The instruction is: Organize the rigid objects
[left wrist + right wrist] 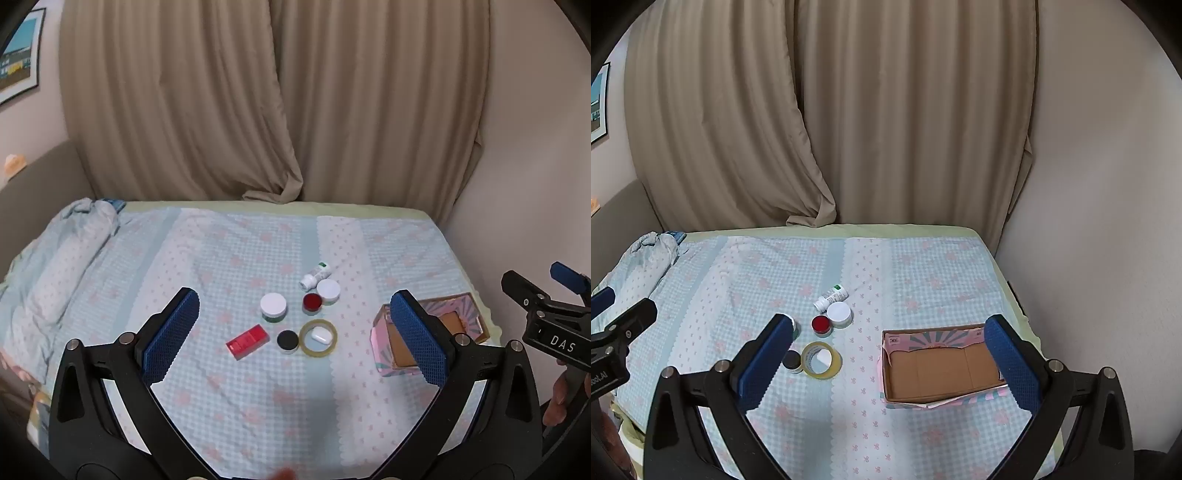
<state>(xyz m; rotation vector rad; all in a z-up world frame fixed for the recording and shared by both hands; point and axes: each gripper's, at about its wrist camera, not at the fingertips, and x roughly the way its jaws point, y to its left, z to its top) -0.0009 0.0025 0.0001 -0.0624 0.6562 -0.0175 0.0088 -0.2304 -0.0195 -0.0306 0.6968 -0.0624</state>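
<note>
Here both grippers hang spread wide and empty above the bed (pixel 258 398): left gripper (pixel 295 332), right gripper (pixel 890 360). Ahead of the left gripper lie a red box (pixel 247 341), black-lid jar (pixel 287 340), and tape ring (pixel 318 338) around a white case (pixel 320 336). Farther off: two white-lid jars (pixel 273 306), red-lid jar (pixel 312 303), bottle (pixel 315 275) on its side. The box (pixel 942 369) sits open, well right of the cluster.

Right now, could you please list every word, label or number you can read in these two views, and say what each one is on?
"DAS": white letters on the black body of the right gripper, seen in the left wrist view.
White letters on the left gripper, at the right wrist view's edge: cut off, unreadable.
Bottle label, red box, cardboard box print, wall poster: too small or blurred.
</note>
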